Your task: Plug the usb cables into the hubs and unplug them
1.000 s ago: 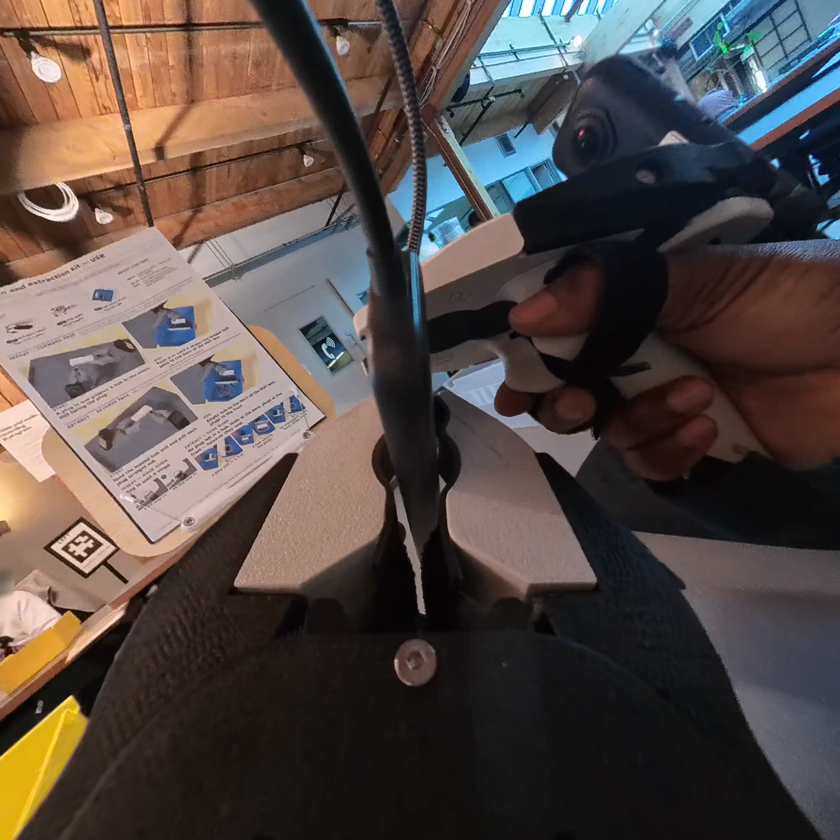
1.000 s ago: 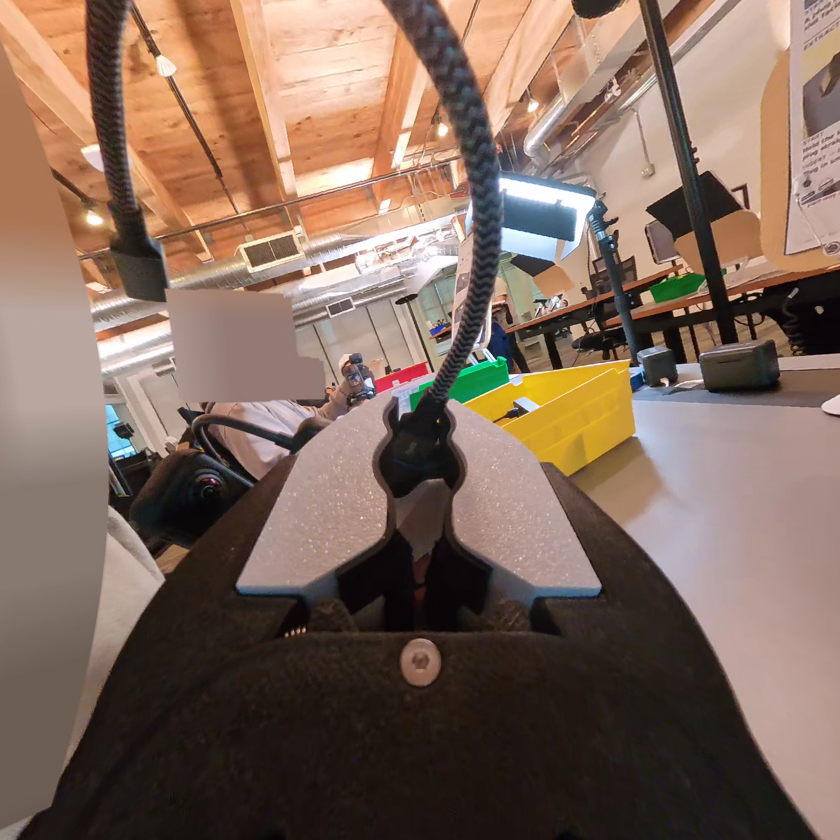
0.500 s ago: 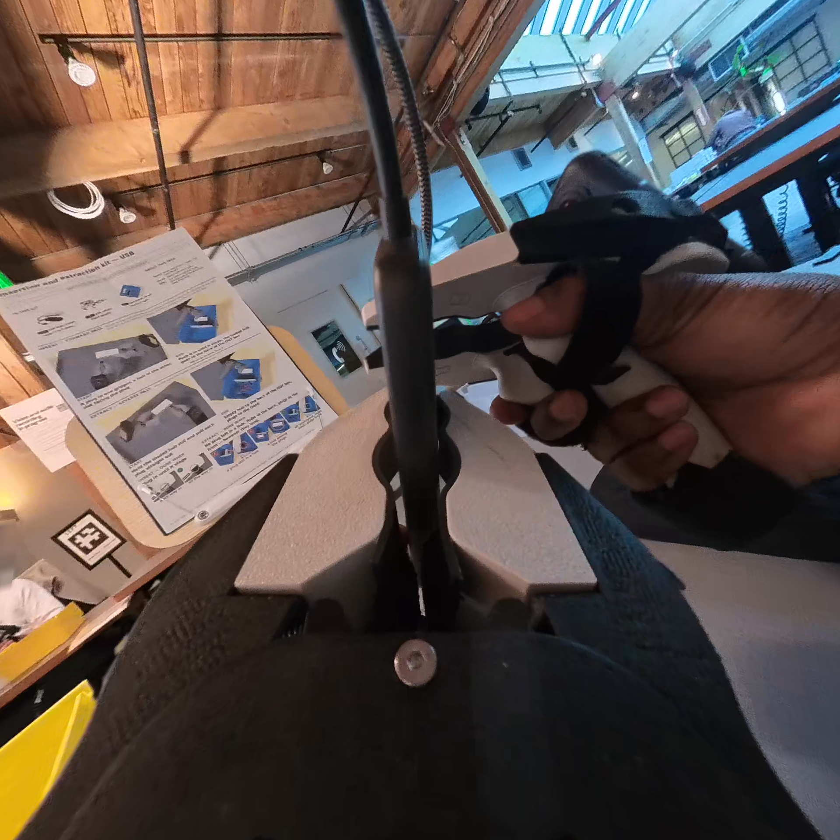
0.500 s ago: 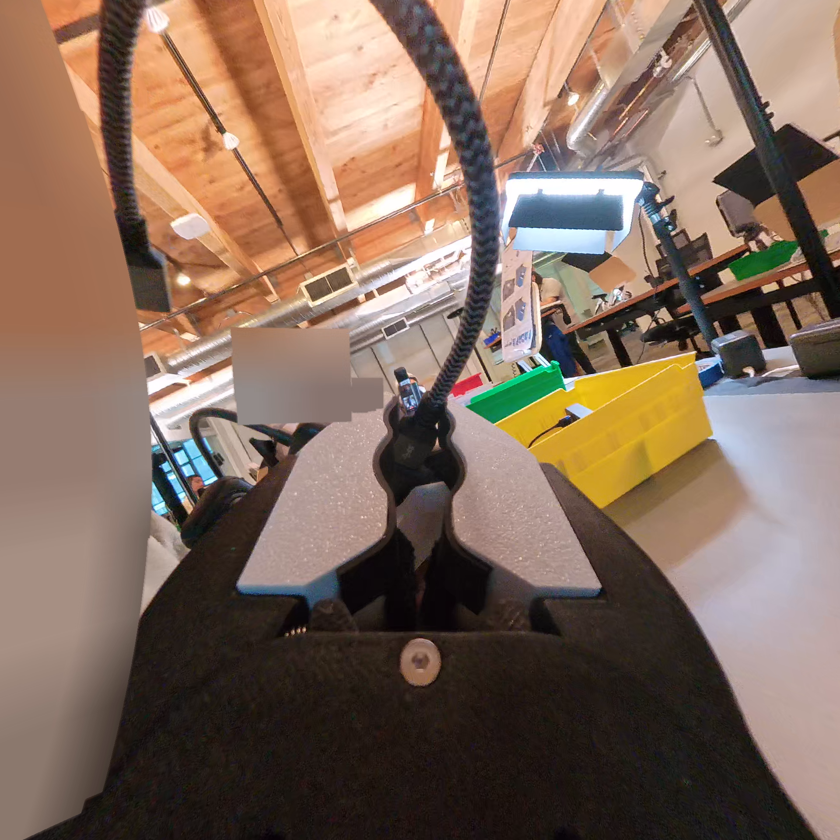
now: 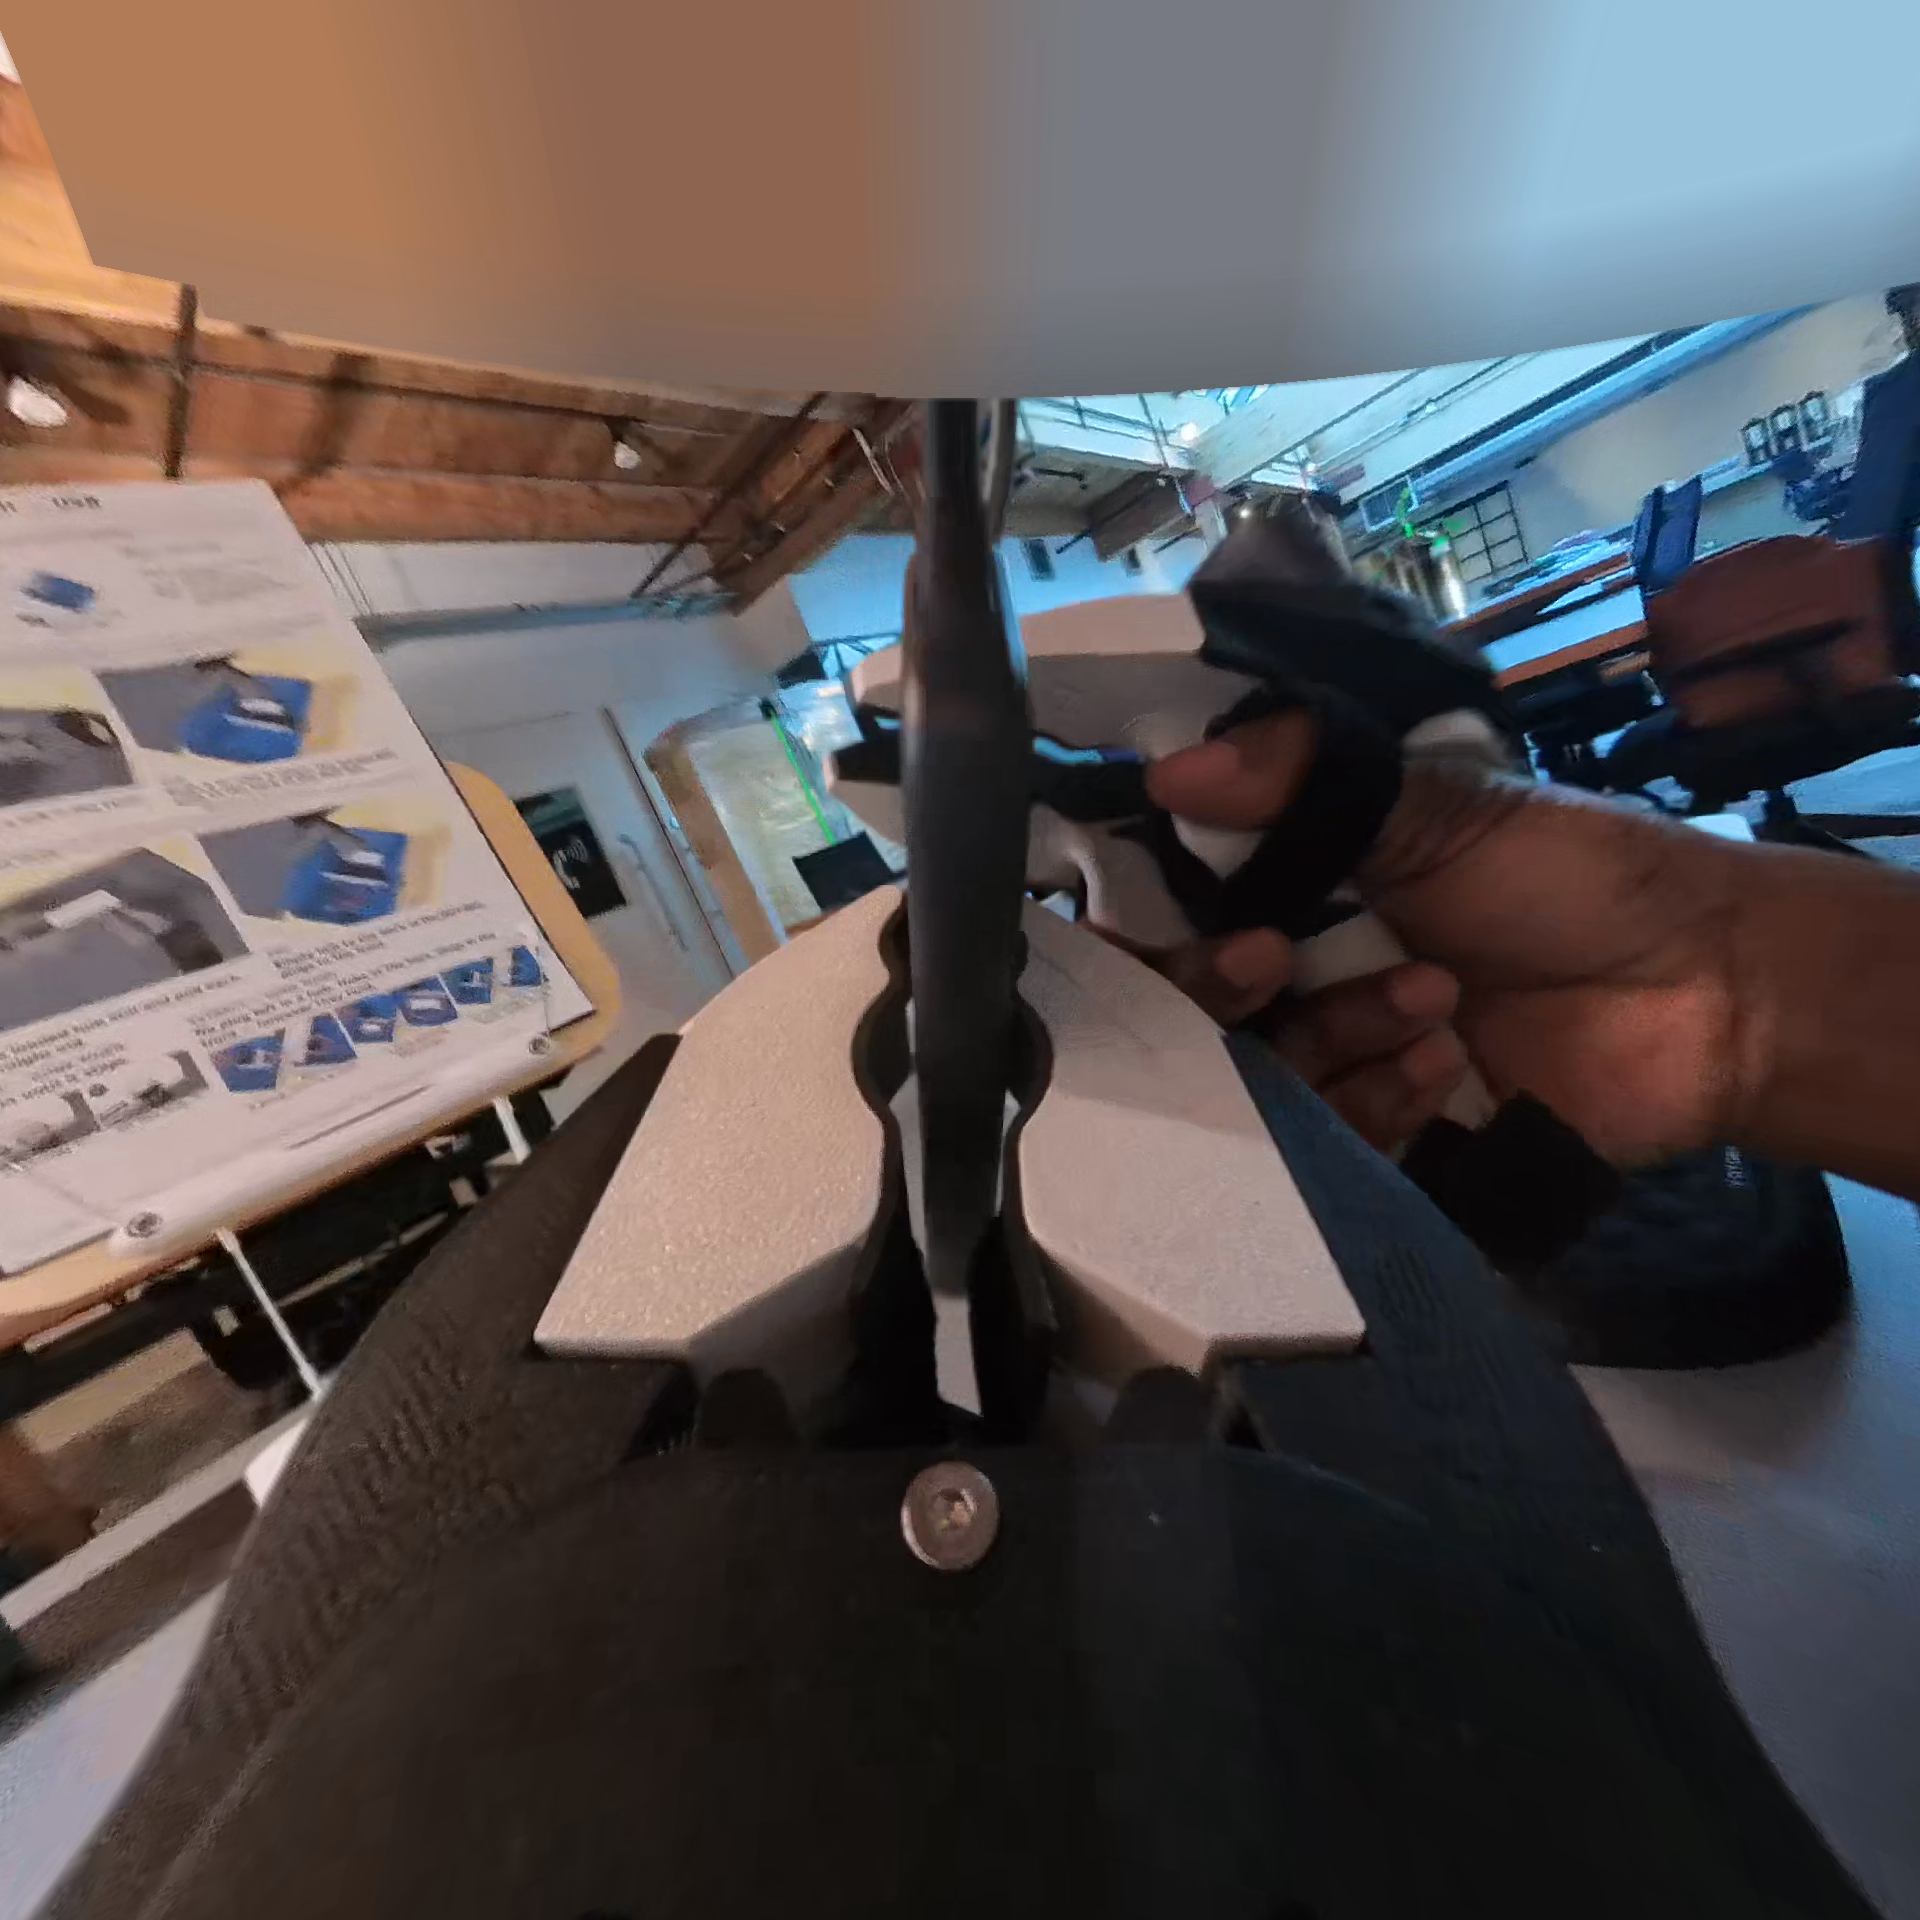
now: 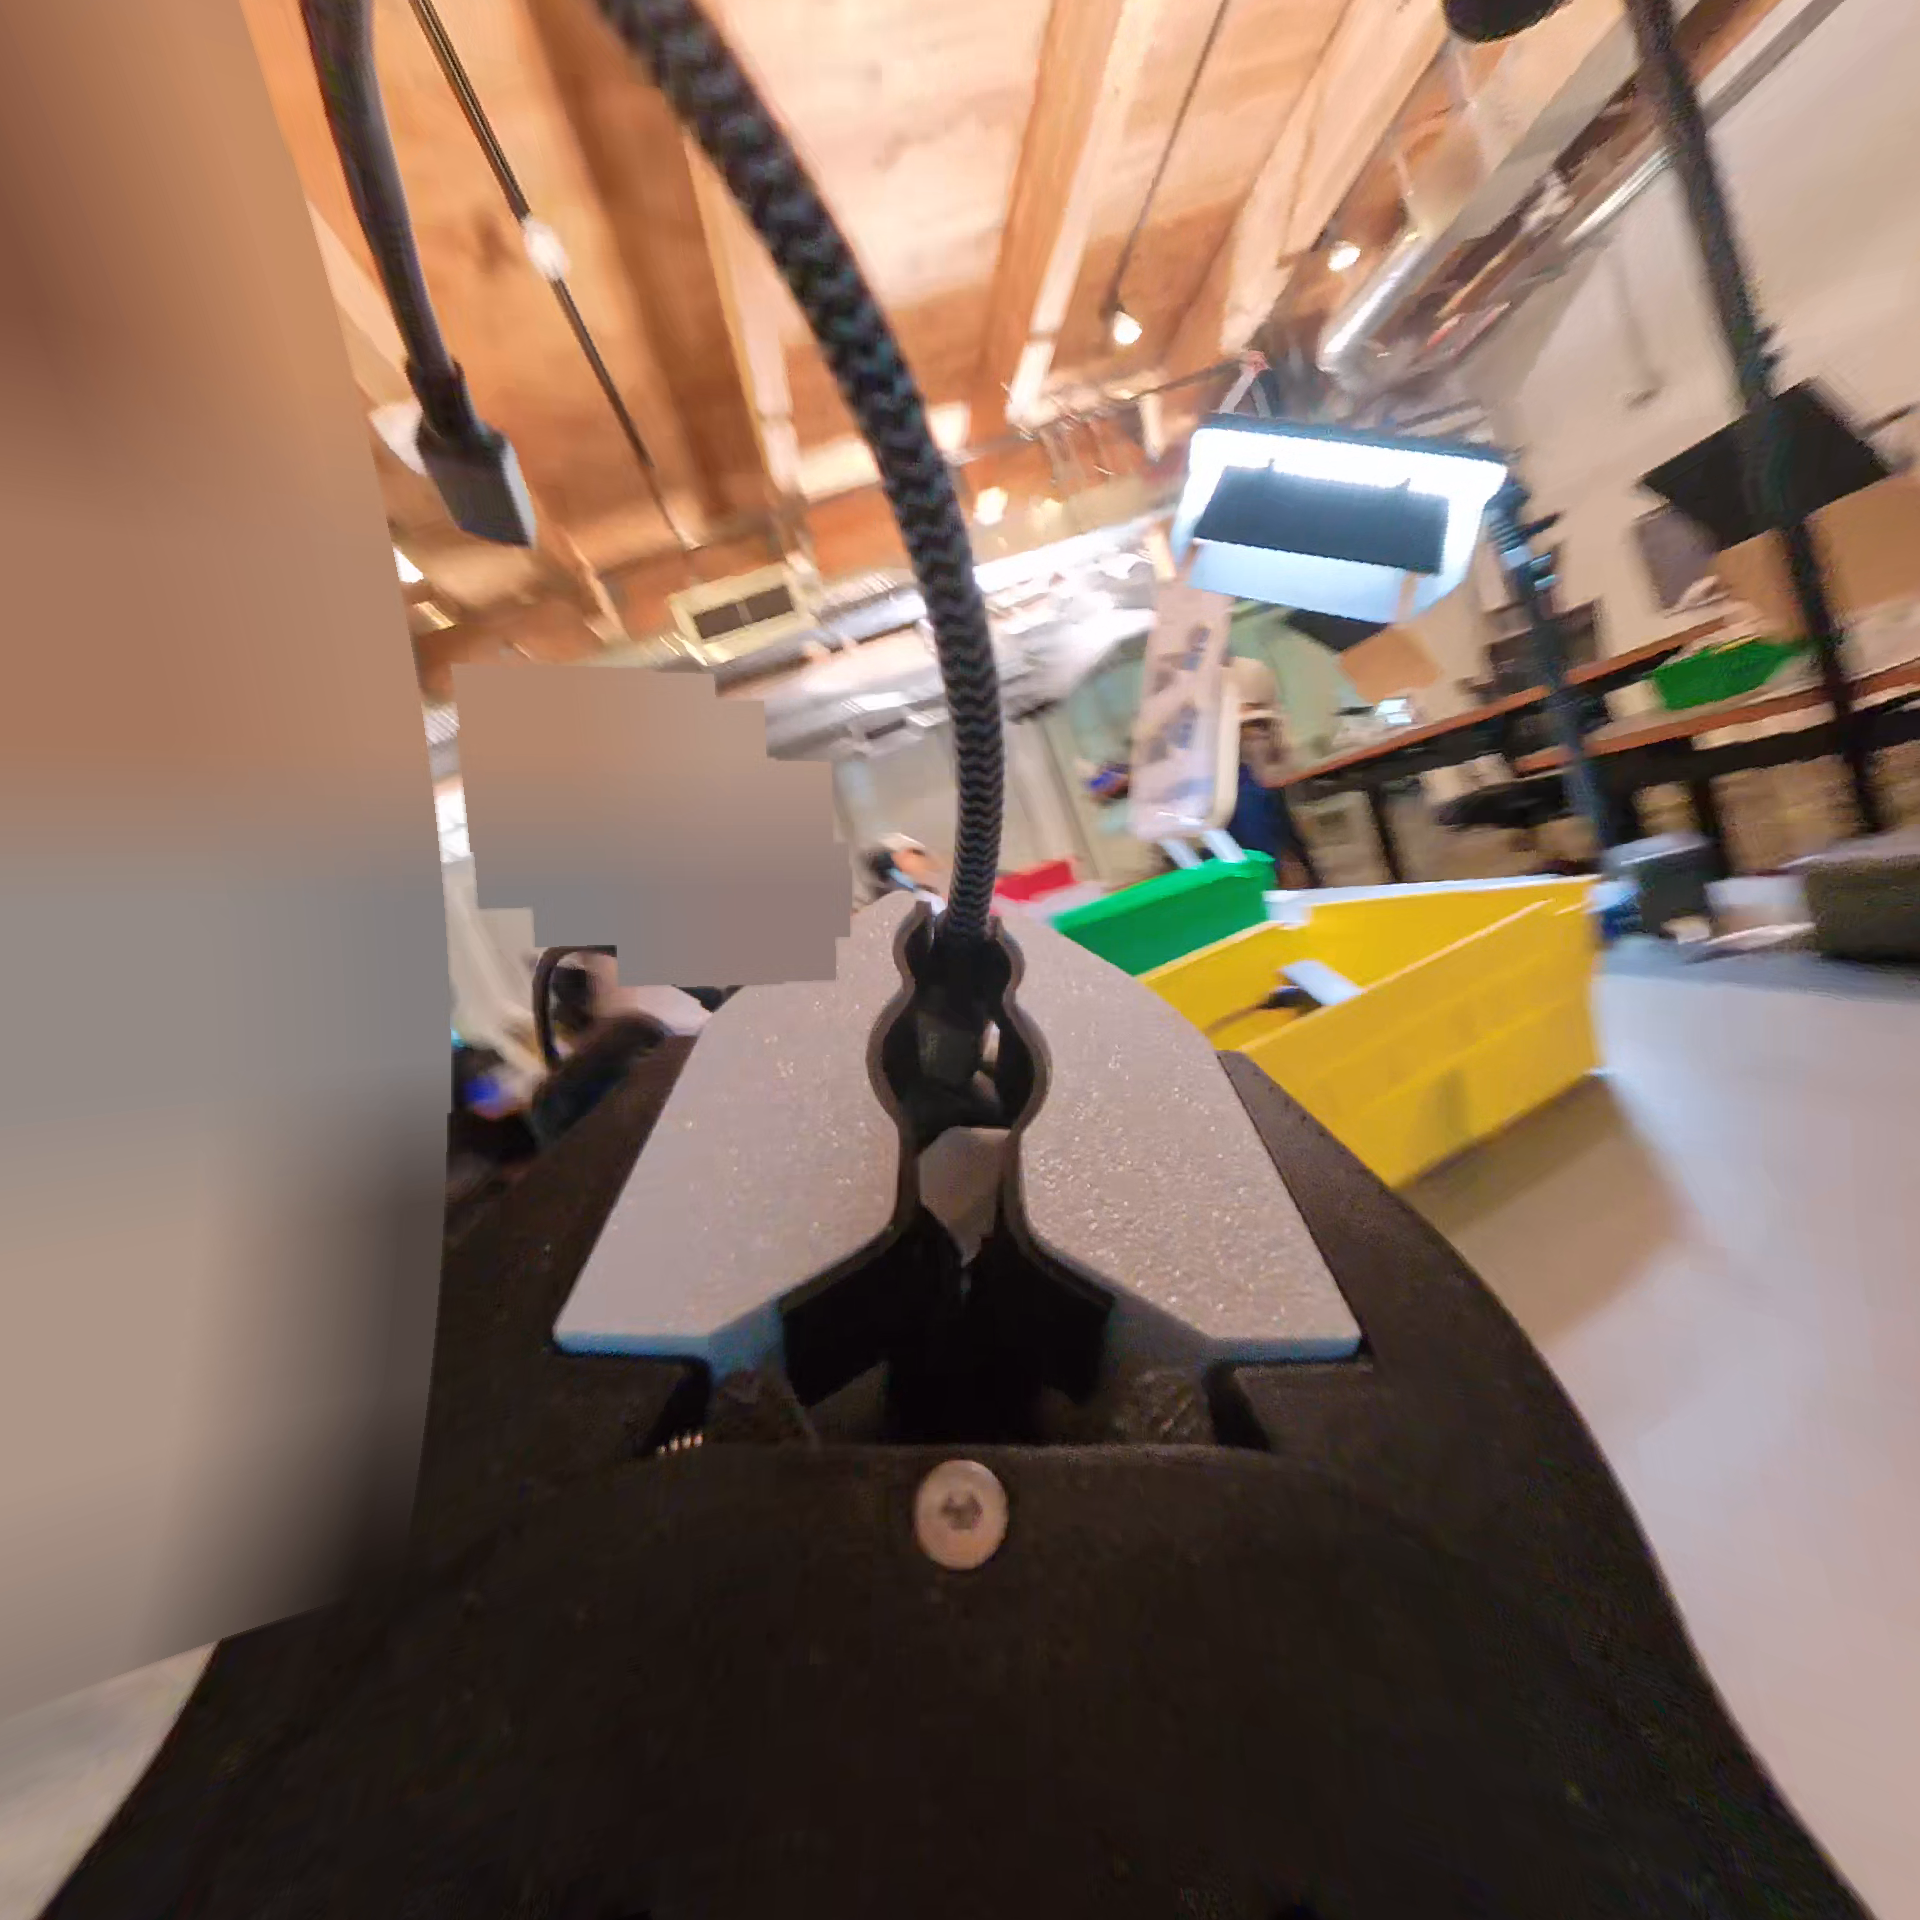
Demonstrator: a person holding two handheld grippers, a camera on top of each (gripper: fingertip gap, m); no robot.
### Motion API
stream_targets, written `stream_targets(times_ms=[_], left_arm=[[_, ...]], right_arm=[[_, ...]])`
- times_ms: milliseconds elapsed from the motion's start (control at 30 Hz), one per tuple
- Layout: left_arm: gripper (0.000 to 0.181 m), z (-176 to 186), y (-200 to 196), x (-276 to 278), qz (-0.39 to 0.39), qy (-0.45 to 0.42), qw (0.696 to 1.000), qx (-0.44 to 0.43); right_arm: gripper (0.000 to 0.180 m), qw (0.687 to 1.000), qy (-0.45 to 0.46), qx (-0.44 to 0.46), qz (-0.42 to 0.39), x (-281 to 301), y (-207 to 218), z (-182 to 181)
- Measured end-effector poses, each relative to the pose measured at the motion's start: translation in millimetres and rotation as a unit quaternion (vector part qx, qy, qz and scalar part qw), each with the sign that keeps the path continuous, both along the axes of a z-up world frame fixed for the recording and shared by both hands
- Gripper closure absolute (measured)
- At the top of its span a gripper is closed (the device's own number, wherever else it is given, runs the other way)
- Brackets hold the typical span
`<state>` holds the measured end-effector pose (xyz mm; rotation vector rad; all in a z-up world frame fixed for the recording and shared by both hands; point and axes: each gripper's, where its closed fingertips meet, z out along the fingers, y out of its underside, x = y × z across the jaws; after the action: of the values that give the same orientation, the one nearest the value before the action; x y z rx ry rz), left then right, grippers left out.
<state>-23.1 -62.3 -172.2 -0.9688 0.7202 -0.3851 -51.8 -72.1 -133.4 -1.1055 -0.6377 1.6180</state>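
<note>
1. Above the worktop (image 6: 1714,1195), both grippers are lifted and tilted toward the ceiling. We see no hub in either view.
2. Left gripper (image 5: 961,1049): jaws narrow, clamped on a smooth dark cable (image 5: 958,852) that stands straight up between them. A light tip shows low in the slot; we take it for the plug's metal end, but blur leaves this uncertain.
3. Right gripper (image 6: 961,1023): jaws narrow, holding the plug body of a braided cable (image 6: 914,499), which arcs up and over to the left. A free plug (image 6: 476,486) hangs in the air at upper left; we cannot tell which cable it ends.
4. In the left wrist view the person's hand (image 5: 1507,956) works the right gripper's handle, just beside our held cable.
5. A yellow bin (image 6: 1434,1029) sits toward the far right of the worktop with a green bin (image 6: 1164,914) behind it. An instruction sheet (image 5: 208,831) leans on a board at the left.
6. Judgement: we are between insertions, carrying cables. To do this well we should bring a hub into view first, keep both grips firm, align the plug square to the port, and push straight.
7. Risk, as we judge it: the long braided loop could snag the dangling plug.
</note>
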Motion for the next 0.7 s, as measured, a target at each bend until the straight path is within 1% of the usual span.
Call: stream_targets(times_ms=[33, 67, 100, 167, 200, 233, 300, 333, 433, 533, 600, 700], left_arm=[[0.167, -1, 2, 0, 0.007, 0.003, 1.000, 0.000], [0.167, 1, 1, -2, 0.019, 0.007, 1.000, 0.016], [0.161, 5, -1, -3, 0.032, 0.006, 0.999, 0.038], [0.148, 9, -3, -5, 0.055, 0.008, 0.996, 0.066], [0.146, 10, -5, -5, 0.057, 0.008, 0.996, 0.073], [0.147, 13, -9, -4, 0.051, 0.003, 0.995, 0.083], [0.159, 20, -22, -4, 0.028, -0.020, 0.993, 0.113], [0.168, 21, -21, -4, 0.025, -0.024, 0.994, 0.108], [0.169, 17, -17, -5, 0.014, -0.020, 0.996, 0.083], [0.169, 9, -9, -2, 0.001, -0.011, 1.000, 0.028], [0.169, 0, -1, 1, -0.001, 0.004, 1.000, -0.018], [0.169, -11, 7, 2, 0.008, 0.039, 0.997, -0.061]], right_arm=[[0.170, 0.999, -0.024, 0.028, -0.026, -1, 0, 1], [0.170, 0.997, -0.037, 0.047, -0.049, 1, 1, 4], [0.170, 0.995, -0.049, 0.062, -0.068, 3, 3, 6], [0.170, 0.991, -0.070, 0.076, -0.081, 4, 4, 5], [0.170, 0.990, -0.080, 0.079, -0.085, 3, 3, 2], [0.170, 0.989, -0.088, 0.077, -0.086, 2, 4, -1], [0.169, 0.990, -0.095, 0.062, -0.081, -1, 6, -9], [0.169, 0.992, -0.088, 0.050, -0.074, -1, 7, -11], [0.169, 0.995, -0.076, 0.025, -0.067, -1, 13, -17], [0.171, 0.995, -0.062, 0.007, -0.073, 6, 22, -18], [0.171, 0.996, -0.059, -0.014, -0.069, 8, 30, -26], [0.169, 0.995, -0.057, -0.028, -0.078, 10, 38, -34]])
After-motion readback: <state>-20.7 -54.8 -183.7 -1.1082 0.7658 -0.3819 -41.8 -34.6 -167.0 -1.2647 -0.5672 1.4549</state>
